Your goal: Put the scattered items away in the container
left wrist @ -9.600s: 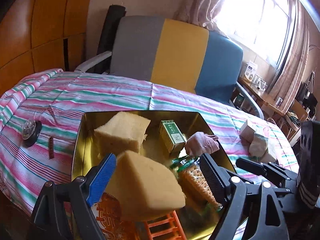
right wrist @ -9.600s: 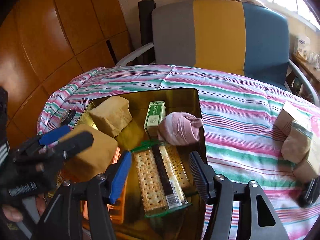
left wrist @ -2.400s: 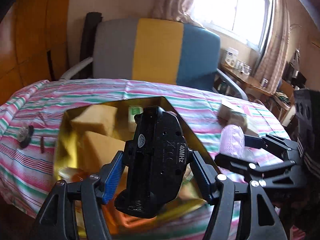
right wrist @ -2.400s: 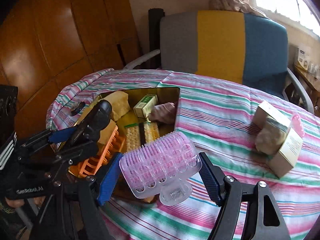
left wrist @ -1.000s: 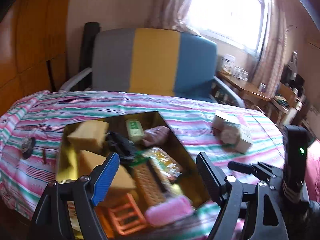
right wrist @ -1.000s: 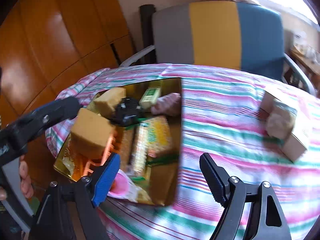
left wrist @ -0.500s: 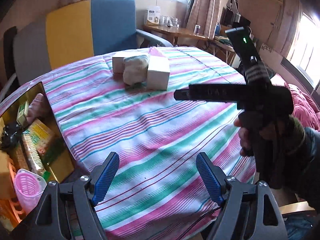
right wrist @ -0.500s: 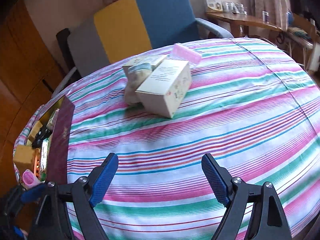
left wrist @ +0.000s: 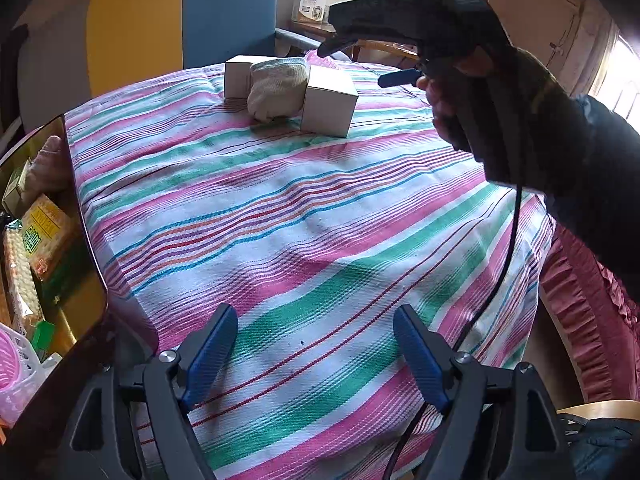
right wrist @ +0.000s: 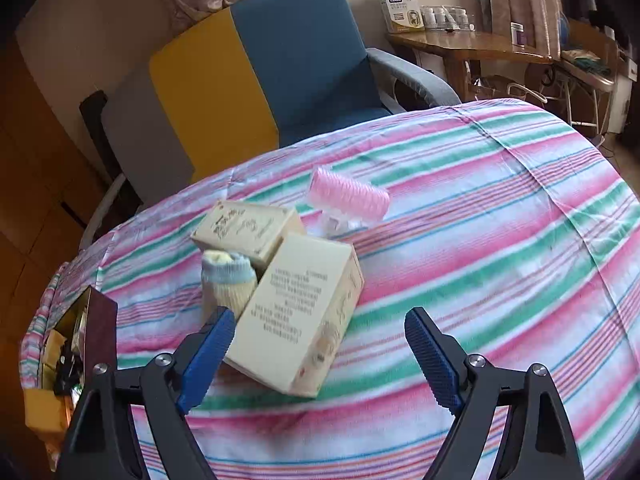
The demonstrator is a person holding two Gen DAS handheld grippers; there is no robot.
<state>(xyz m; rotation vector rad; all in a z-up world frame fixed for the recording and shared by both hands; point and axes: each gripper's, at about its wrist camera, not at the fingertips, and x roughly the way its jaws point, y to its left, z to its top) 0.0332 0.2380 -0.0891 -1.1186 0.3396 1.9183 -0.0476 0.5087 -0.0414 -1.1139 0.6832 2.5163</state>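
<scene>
My right gripper (right wrist: pixel 316 348) is open and empty, hovering just in front of a cream box (right wrist: pixel 298 312) on the striped cloth. Behind that box lie a rolled sock (right wrist: pixel 226 282), a second cream box (right wrist: pixel 248 228) and a pink hair roller (right wrist: pixel 348 198). My left gripper (left wrist: pixel 314 354) is open and empty over bare cloth. The two boxes (left wrist: pixel 330 100) and sock (left wrist: pixel 276 88) show far off in the left wrist view. The gold container (left wrist: pixel 86 280) sits at the left, holding cracker packs (left wrist: pixel 40 220) and a pink roller (left wrist: pixel 12 376).
The right hand-held gripper and the person's arm (left wrist: pixel 500 92) cross the upper right of the left wrist view, a cable hanging down. A grey, yellow and blue armchair (right wrist: pixel 260 64) stands behind the table. A wooden side table (right wrist: pixel 480 48) with bottles is at the back right.
Both grippers have swung away from the container toward the right of the table. The right gripper has closed in on the boxes and sock; the nearest box now lies between its fingers' line.
</scene>
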